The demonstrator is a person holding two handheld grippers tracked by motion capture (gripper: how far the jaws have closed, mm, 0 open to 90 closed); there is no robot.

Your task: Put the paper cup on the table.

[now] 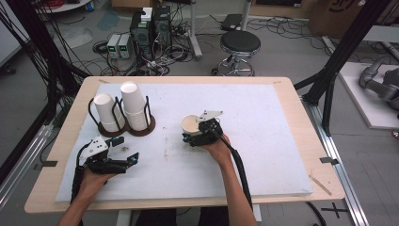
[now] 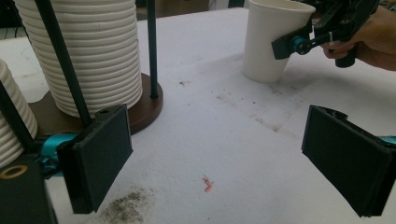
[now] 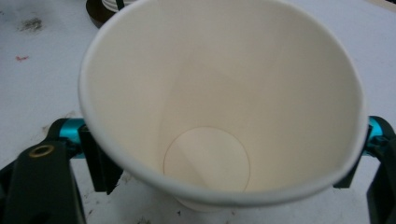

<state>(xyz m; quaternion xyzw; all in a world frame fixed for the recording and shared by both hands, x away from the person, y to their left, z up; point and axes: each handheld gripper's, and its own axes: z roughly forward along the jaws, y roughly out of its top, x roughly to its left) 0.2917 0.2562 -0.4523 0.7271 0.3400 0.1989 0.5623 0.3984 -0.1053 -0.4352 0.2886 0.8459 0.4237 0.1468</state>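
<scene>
A paper cup [image 1: 191, 124] stands upright mid-tabletop [image 1: 263, 141], mouth up, between the jaws of the right claw [image 1: 194, 136], which stand wide around its rim without squeezing it. The left claw [image 1: 126, 149] rests open near two stacks of cups [image 1: 133, 106] in a rack [image 1: 141, 129].

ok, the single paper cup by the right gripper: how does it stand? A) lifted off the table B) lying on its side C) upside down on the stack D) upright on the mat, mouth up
D: the paper cup stands base-down on the white mat, its open mouth facing up between the right gripper's jaws.
</scene>
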